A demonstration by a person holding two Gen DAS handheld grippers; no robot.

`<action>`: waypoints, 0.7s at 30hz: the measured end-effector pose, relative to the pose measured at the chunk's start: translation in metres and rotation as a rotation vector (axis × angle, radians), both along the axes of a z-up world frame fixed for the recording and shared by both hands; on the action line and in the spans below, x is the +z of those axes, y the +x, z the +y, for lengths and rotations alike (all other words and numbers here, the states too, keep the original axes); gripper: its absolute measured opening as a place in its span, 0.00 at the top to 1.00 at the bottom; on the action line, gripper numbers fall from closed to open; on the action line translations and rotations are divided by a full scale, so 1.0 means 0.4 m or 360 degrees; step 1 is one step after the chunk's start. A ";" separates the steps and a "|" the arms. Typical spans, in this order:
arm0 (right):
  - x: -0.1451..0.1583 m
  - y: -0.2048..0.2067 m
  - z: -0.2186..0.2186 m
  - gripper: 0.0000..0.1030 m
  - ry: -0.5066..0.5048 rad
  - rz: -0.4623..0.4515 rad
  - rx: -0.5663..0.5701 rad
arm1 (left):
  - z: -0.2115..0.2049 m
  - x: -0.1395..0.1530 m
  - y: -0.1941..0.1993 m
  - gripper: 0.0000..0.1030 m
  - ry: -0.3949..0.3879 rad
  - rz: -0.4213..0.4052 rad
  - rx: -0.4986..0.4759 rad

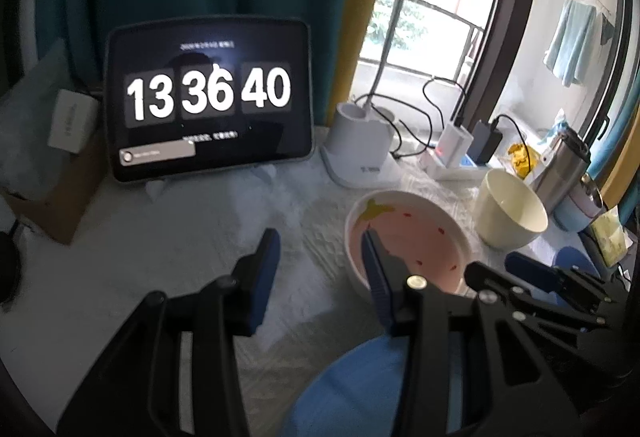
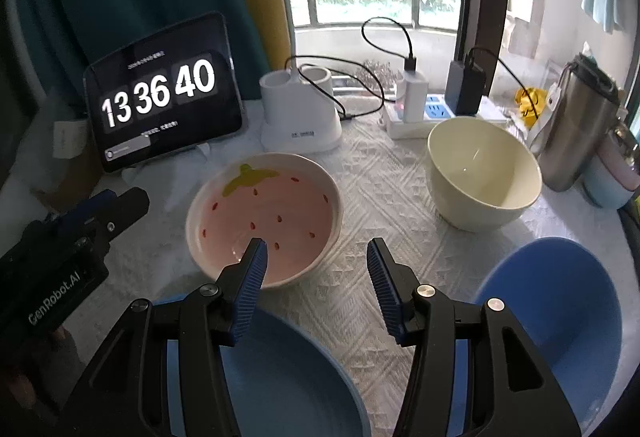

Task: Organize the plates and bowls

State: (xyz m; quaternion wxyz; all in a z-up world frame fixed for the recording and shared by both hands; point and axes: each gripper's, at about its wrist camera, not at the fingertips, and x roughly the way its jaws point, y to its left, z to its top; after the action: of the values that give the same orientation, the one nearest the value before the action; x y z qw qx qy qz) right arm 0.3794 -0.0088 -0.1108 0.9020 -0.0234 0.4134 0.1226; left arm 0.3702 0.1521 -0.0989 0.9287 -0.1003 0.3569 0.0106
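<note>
- Your left gripper [image 1: 324, 273] has its blue pads apart. Nothing is between them. One pad hangs over the near rim of the strawberry plate [image 2: 264, 217].
- Your right gripper [image 2: 316, 269] is also apart and holds nothing. Its left pad sits over the near edge of the strawberry plate.
- The strawberry plate is pink with red dots and a green leaf. It lies flat on the tabletop [image 2: 372, 177], in the middle.
- The cream bowl [image 2: 482, 173] stands upright to the right of the strawberry plate, apart from it.
- A blue plate [image 2: 280, 377] lies just in front of the strawberry plate, under your right gripper.
- A blue bowl [image 2: 560, 301] sits to the right of the strawberry plate, nearer to you than the cream bowl.
- The clock tablet [image 2: 164, 93] stands behind the strawberry plate, to the left.
</note>
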 end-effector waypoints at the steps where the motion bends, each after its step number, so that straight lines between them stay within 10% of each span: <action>1: -0.005 0.006 0.000 0.47 -0.0001 0.0014 -0.0007 | -0.004 -0.008 0.011 0.57 -0.0019 0.0017 -0.0009; 21: -0.081 0.097 0.032 0.47 -0.0083 0.0171 0.0000 | -0.020 -0.091 0.096 0.57 -0.0055 0.0251 0.0023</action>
State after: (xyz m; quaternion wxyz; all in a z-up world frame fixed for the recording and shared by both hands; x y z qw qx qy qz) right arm 0.4183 0.0041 -0.1433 0.8775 -0.0404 0.4643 0.1130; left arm 0.4085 0.1443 -0.1353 0.8957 -0.1178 0.4283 0.0188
